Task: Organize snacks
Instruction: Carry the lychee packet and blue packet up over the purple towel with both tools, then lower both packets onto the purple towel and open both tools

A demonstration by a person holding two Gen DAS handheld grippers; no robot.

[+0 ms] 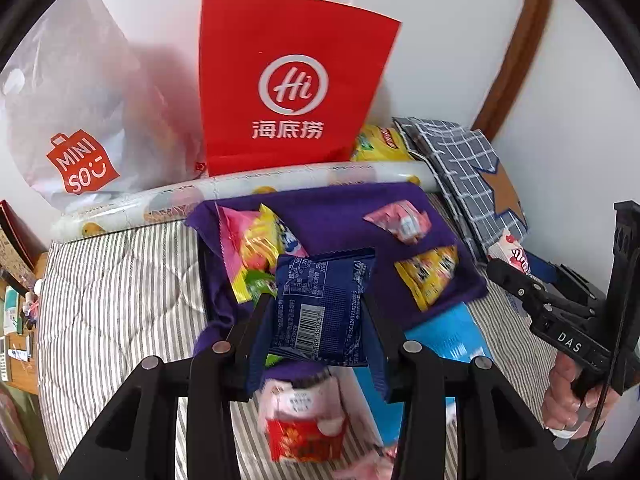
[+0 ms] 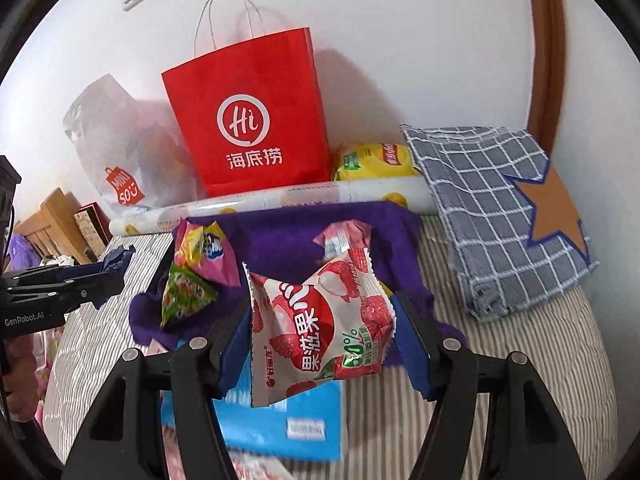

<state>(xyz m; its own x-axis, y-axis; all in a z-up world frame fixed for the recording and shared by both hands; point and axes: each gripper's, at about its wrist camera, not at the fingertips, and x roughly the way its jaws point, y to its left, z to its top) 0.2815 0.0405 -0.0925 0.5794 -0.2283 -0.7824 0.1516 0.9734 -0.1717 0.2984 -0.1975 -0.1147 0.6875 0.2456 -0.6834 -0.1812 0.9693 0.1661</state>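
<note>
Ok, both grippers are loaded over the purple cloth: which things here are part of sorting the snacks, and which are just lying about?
Part of the job:
- dark blue packet, clamped in left gripper
- strawberry packet, clamped in right gripper
- purple cloth
- green packet

Lying about:
- red paper bag
- checked cloth
- paper roll

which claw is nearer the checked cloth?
Right. The right claw, shut on a strawberry packet, is beside the checked cloth. The left claw, holding a blue packet, is farther off, on the right claw's far side.
</note>
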